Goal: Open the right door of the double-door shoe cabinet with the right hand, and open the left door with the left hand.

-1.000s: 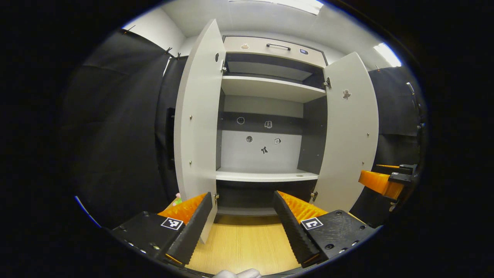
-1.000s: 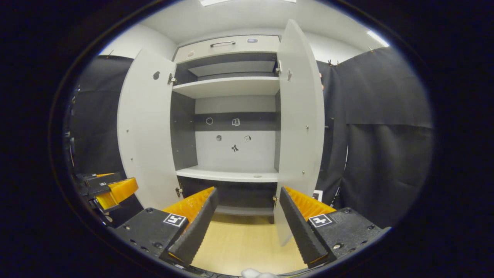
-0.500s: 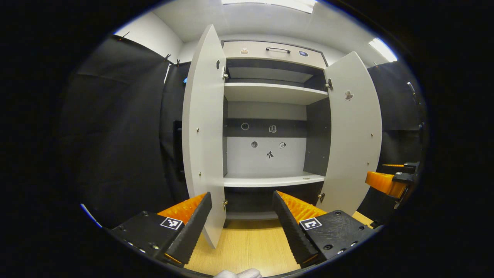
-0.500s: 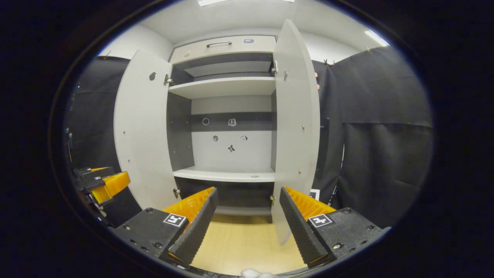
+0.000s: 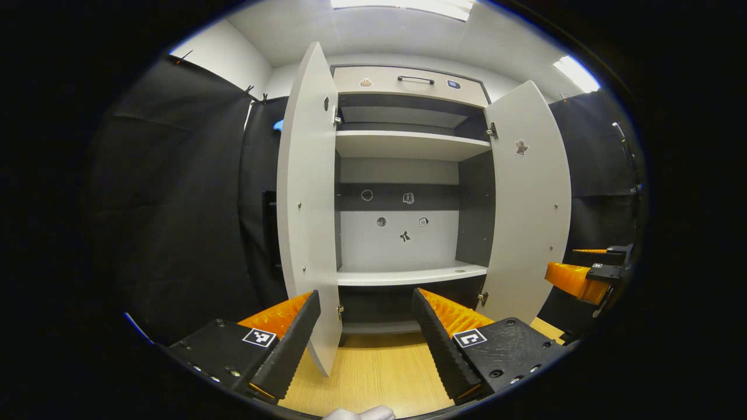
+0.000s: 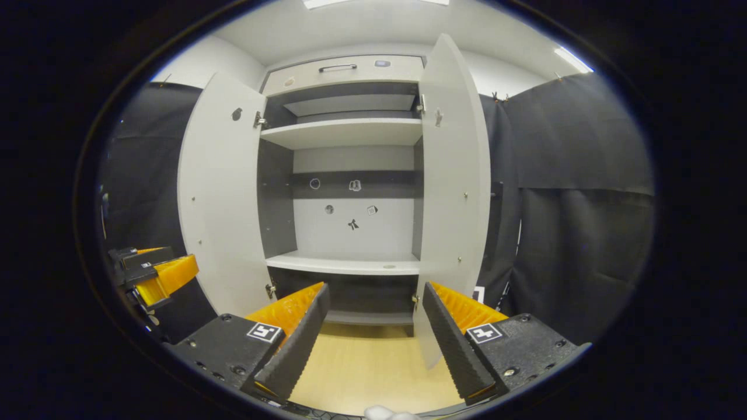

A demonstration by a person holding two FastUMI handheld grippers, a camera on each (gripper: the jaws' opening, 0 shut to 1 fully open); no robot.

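Both doors look swung wide already, left door (image 5: 308,204) at 11 o'clock of the empty, spread-apart left gripper (image 5: 366,344).

Cabinet (image 5: 408,233): stands ahead on the floor (image 5: 373,373), between the booth's cloth walls.
Left door (image 5: 306,204): swung out to the left — right door (image 5: 528,198) out to the right.
Shelves (image 5: 408,274): inside, one above another.
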